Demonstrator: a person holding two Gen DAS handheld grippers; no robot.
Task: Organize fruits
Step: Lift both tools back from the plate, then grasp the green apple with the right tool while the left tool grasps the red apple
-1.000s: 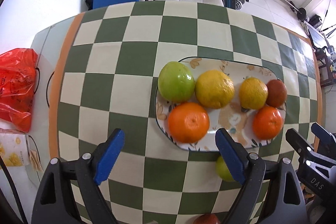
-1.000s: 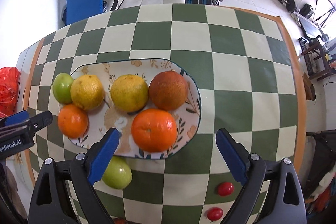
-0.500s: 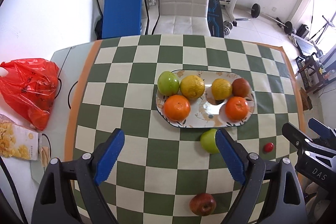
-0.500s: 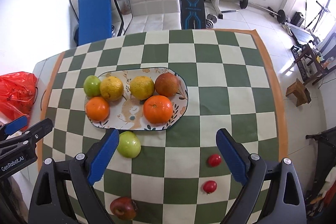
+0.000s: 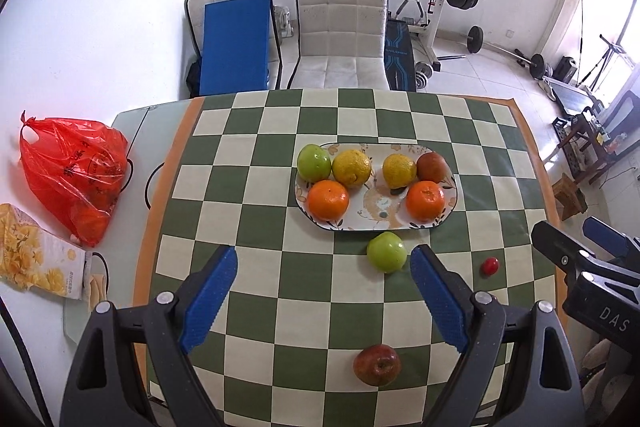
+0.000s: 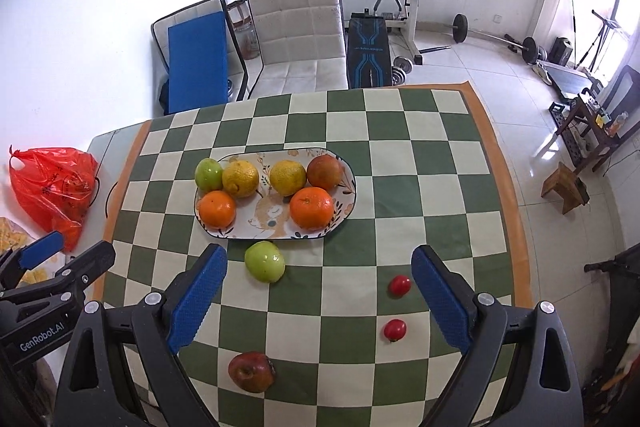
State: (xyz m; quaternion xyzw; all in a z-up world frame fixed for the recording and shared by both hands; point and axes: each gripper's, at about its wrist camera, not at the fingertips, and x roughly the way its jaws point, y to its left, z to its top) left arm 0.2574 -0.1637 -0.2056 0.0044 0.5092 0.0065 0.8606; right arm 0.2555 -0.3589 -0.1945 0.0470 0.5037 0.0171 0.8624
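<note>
while both grippers hang empty with fingers spread, the green apple (image 6: 265, 261) at the plate's (image 6: 347, 205) six o'clock likely needs plating next.

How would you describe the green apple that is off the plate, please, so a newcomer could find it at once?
Find the oval plate of fruit on the checkered tablecloth. Just off its near edge lies the green apple, alone on the cloth; the other green apple sits on the plate.
</note>
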